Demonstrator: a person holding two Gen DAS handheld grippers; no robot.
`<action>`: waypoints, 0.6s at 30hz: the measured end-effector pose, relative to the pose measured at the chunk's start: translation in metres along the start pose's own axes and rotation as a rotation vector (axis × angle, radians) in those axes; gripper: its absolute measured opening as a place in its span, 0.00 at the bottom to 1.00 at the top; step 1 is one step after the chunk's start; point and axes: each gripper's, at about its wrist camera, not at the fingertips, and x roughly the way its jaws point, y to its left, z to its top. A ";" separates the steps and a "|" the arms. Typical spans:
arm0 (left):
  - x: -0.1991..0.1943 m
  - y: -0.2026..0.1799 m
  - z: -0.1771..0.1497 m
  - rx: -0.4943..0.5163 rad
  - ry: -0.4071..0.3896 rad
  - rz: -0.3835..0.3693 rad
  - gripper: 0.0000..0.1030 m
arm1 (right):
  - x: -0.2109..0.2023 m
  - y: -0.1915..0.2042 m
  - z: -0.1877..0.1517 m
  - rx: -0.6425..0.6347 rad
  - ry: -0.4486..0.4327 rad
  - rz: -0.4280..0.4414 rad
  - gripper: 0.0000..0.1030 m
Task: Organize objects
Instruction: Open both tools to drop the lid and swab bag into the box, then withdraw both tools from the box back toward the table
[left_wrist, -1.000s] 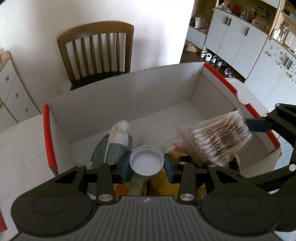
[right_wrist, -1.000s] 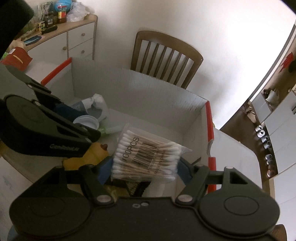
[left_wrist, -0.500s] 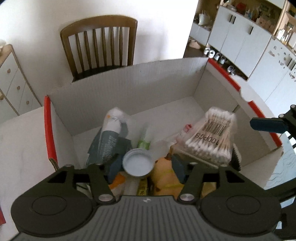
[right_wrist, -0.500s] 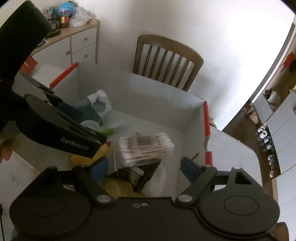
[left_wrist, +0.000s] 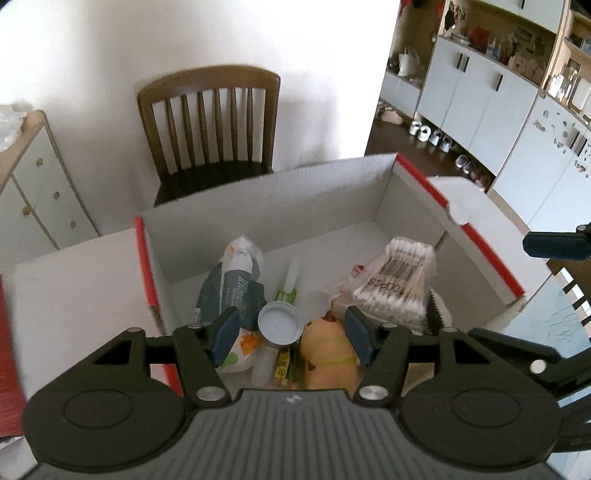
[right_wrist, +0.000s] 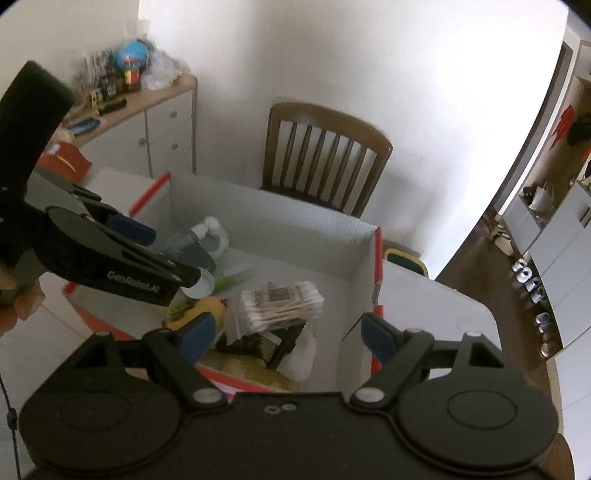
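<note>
A white cardboard box (left_wrist: 258, 206) with red edges holds several items. A bag of cotton swabs (left_wrist: 397, 282) lies at its right side and also shows in the right wrist view (right_wrist: 282, 304). A white-capped bottle (left_wrist: 279, 321), a yellow toy (left_wrist: 330, 350), a grey pouch (left_wrist: 232, 288) and a green tube (left_wrist: 290, 282) lie in the box. My left gripper (left_wrist: 291, 334) is open and empty above the bottle cap. My right gripper (right_wrist: 284, 334) is open and empty above the box's near right corner.
A wooden chair (left_wrist: 208, 122) stands behind the box against the white wall. A drawer cabinet (right_wrist: 147, 125) with clutter on top stands at the left. White cupboards (left_wrist: 498, 99) and shoes on the floor are at the right.
My right gripper opened and let the cotton swab bag drop into the box. My left gripper opened off the bottle cap. Both grippers have pulled back and up from the box.
</note>
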 end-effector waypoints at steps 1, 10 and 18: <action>-0.007 -0.001 0.000 -0.001 -0.010 0.002 0.60 | -0.007 0.000 0.000 0.001 -0.009 0.003 0.83; -0.070 -0.026 -0.012 0.012 -0.094 0.005 0.60 | -0.067 -0.003 -0.015 0.007 -0.079 0.033 0.86; -0.114 -0.056 -0.041 -0.002 -0.150 0.006 0.60 | -0.111 -0.008 -0.043 0.000 -0.120 0.047 0.87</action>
